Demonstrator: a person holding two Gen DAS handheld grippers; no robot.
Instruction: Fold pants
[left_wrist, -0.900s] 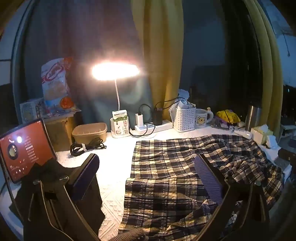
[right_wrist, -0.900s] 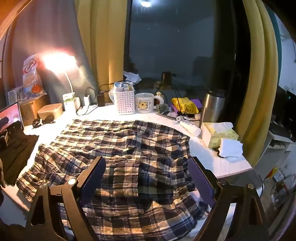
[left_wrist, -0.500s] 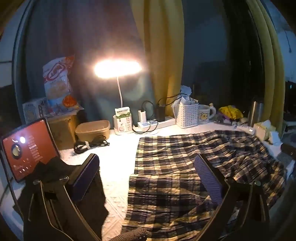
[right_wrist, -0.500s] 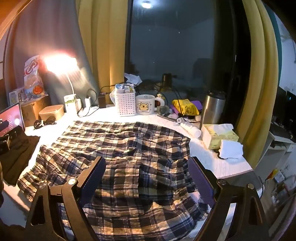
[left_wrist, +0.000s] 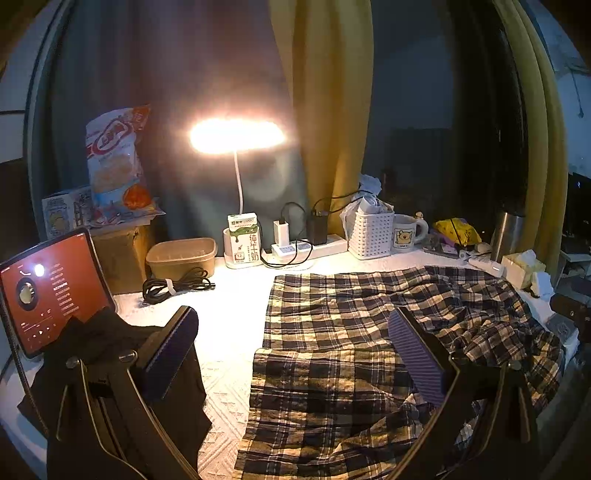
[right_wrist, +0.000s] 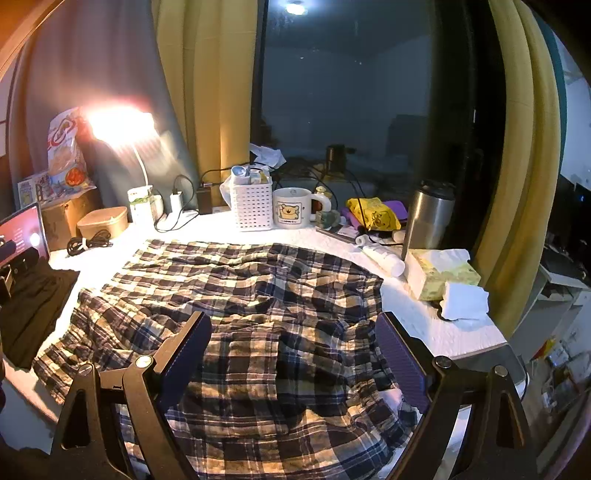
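Observation:
Plaid pants (left_wrist: 354, 332) lie spread and wrinkled on the white table cover, with a folded layer on the near left part. They also fill the middle of the right wrist view (right_wrist: 251, 306). My left gripper (left_wrist: 291, 347) is open and empty, held above the pants' left edge. My right gripper (right_wrist: 293, 347) is open and empty, held above the near part of the pants.
A lit desk lamp (left_wrist: 236, 136), a milk carton (left_wrist: 243, 240), a power strip (left_wrist: 306, 247), a white basket (right_wrist: 251, 203), a mug (right_wrist: 293, 208), a steel tumbler (right_wrist: 428, 218) and a tissue box (right_wrist: 439, 273) line the back and right. A tablet (left_wrist: 48, 291) and dark cloth (left_wrist: 110, 369) sit at left.
Both grippers have pulled back and up a little, so the table looks slightly farther away. The pants have not moved.

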